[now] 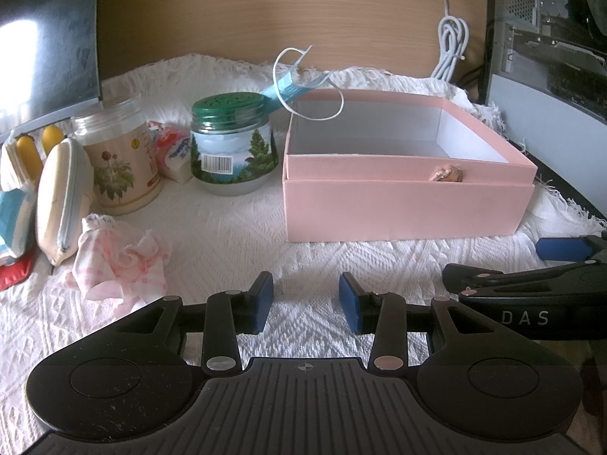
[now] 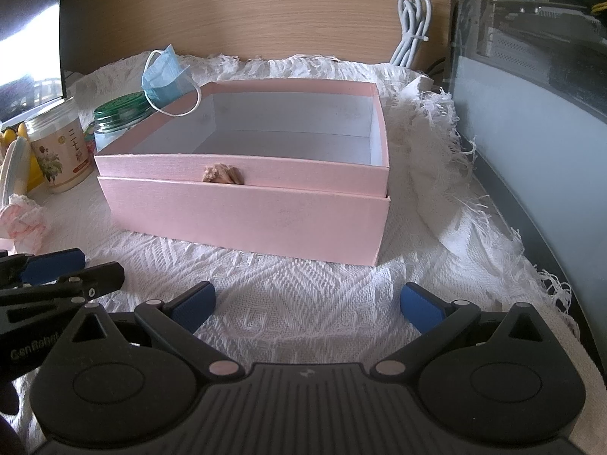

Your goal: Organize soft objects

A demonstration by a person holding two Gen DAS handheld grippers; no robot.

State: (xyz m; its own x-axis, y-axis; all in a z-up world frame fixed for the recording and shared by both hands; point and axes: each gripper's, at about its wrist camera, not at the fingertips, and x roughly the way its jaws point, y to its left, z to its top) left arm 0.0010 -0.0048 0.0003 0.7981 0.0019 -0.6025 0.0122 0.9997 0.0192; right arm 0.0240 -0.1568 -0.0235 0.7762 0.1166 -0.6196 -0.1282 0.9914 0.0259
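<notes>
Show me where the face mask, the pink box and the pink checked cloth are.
face mask (image 2: 163, 76), right wrist view, on its blue pleated body.
pink box (image 2: 246, 220), right wrist view, on its front wall.
pink checked cloth (image 1: 125, 265), left wrist view, on its crumpled middle.

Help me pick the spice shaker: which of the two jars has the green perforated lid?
The shorter jar with the tree label, beside the pink box; the taller floral jar has none.

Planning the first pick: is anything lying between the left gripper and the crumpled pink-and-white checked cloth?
Nothing visible does. The left gripper hangs open over bare white woven blanket, and the crumpled pink-and-white checked cloth lies just ahead to its left. The cream zippered pouch leans behind the cloth, not in the path.
</notes>
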